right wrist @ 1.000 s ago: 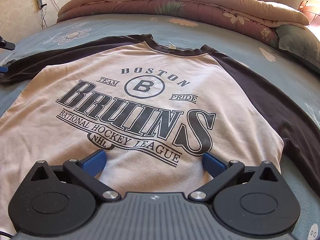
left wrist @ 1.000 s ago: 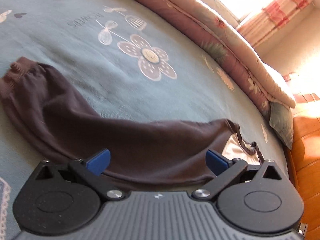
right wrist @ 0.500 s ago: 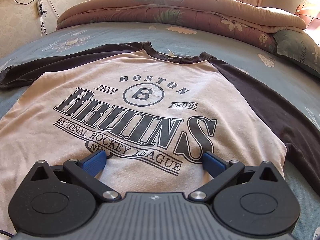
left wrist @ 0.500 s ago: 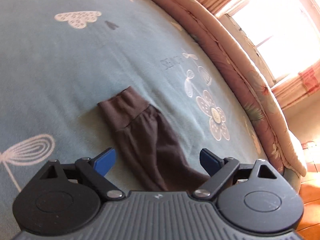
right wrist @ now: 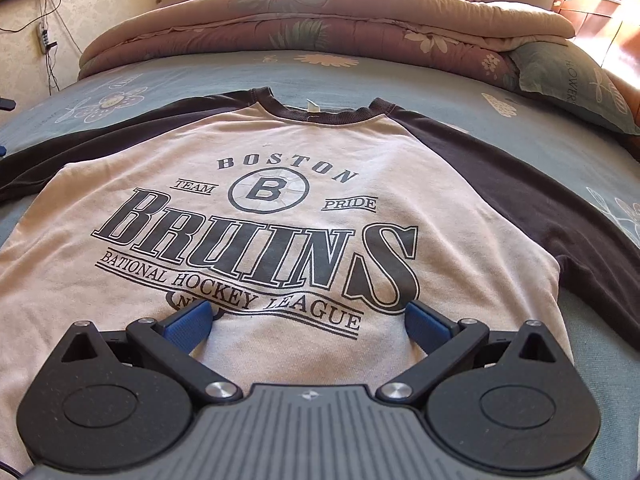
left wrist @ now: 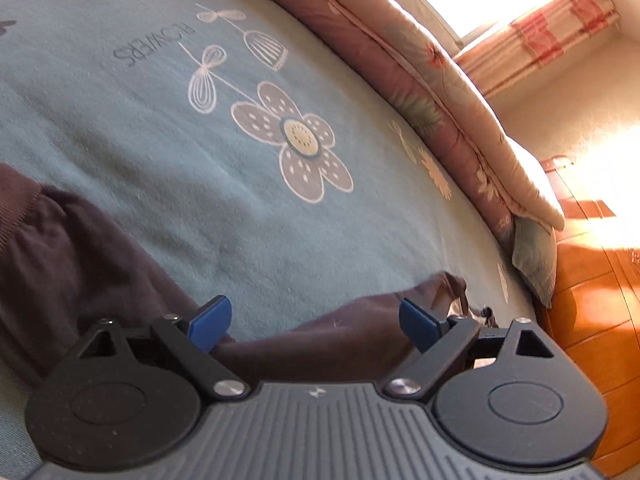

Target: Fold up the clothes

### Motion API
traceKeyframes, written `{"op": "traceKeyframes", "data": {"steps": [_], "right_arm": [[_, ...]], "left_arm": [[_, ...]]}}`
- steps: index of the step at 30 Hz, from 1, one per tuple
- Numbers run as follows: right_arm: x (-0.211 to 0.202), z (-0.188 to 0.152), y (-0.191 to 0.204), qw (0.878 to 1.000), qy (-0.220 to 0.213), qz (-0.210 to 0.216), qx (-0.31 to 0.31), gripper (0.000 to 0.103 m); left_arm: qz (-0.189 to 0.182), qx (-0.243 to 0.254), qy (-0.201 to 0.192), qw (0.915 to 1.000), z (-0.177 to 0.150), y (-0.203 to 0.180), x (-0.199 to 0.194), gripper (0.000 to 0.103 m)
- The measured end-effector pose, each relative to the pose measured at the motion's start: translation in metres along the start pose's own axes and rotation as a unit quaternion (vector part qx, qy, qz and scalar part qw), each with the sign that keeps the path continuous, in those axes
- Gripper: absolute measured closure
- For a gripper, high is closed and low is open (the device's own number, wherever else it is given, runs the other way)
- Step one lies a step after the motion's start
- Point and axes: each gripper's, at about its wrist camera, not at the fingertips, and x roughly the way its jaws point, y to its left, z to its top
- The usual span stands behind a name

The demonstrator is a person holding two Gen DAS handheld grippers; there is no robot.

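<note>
A shirt [right wrist: 280, 208] lies flat on the bed [right wrist: 440, 80], face up, filling the middle of the right view. Its body is pale with dark letters, and its sleeves are dark. The right tongs [right wrist: 308, 320] are at the bottom of that view, wide apart over the shirt's lower part, gripping nothing. In the left view, the left tongs [left wrist: 316, 316] are wide apart too, over a dark sleeve [left wrist: 72, 264] at the lower left. A folded blanket [right wrist: 320, 20] lies across the top.

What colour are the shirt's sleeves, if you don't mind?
Dark brown sleeves, clearest in the right wrist view.
</note>
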Motion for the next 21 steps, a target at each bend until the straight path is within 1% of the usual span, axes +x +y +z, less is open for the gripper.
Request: {"op": "traceKeyframes", "data": {"steps": [2,4,8,10,12,13,14,15,17,18,19,21], "right_arm": [[0.000,0.000,0.001,1.000,0.002,-0.004,0.004,0.000],[0.000,0.000,0.001,1.000,0.002,-0.007,0.006,0.000],[0.000,0.000,0.004,1.000,-0.001,-0.015,0.013,0.000],[0.000,-0.001,0.004,1.000,-0.001,-0.017,0.014,0.000],[0.000,-0.001,0.004,1.000,-0.001,-0.017,0.014,0.000],[0.000,-0.001,0.004,1.000,-0.001,-0.017,0.014,0.000],[0.000,0.000,0.004,1.000,-0.001,-0.016,0.014,0.000],[0.000,0.000,0.004,1.000,-0.001,-0.016,0.014,0.000],[0.000,0.000,0.004,1.000,-0.001,-0.016,0.013,0.000],[0.000,0.000,0.003,1.000,-0.001,-0.015,0.013,0.000],[0.000,0.000,0.003,1.000,-0.001,-0.015,0.013,0.000],[0.000,0.000,0.003,1.000,-0.001,-0.015,0.013,0.000]], "left_arm": [[-0.005,0.008,0.021,0.9997,-0.011,0.003,0.001,0.013],[-0.003,0.011,0.036,0.9993,-0.018,0.008,0.000,0.013],[-0.003,0.021,0.042,0.9989,-0.016,0.008,-0.010,0.013],[0.000,0.042,0.029,0.9987,-0.005,0.003,-0.016,0.013],[0.014,0.074,0.019,0.9970,0.009,-0.004,-0.018,0.022],[0.028,0.097,0.020,0.9946,0.015,-0.009,-0.016,0.032],[0.048,0.127,0.026,0.9904,0.022,-0.013,-0.011,0.042],[0.069,0.158,0.034,0.9845,0.025,-0.018,-0.005,0.046],[0.112,0.219,0.054,0.9678,0.027,-0.022,0.010,0.049],[0.126,0.236,0.062,0.9615,0.026,-0.021,0.015,0.050],[0.134,0.244,0.068,0.9580,0.026,-0.018,0.018,0.052],[0.146,0.262,0.076,0.9508,0.026,-0.013,0.021,0.052]]}}
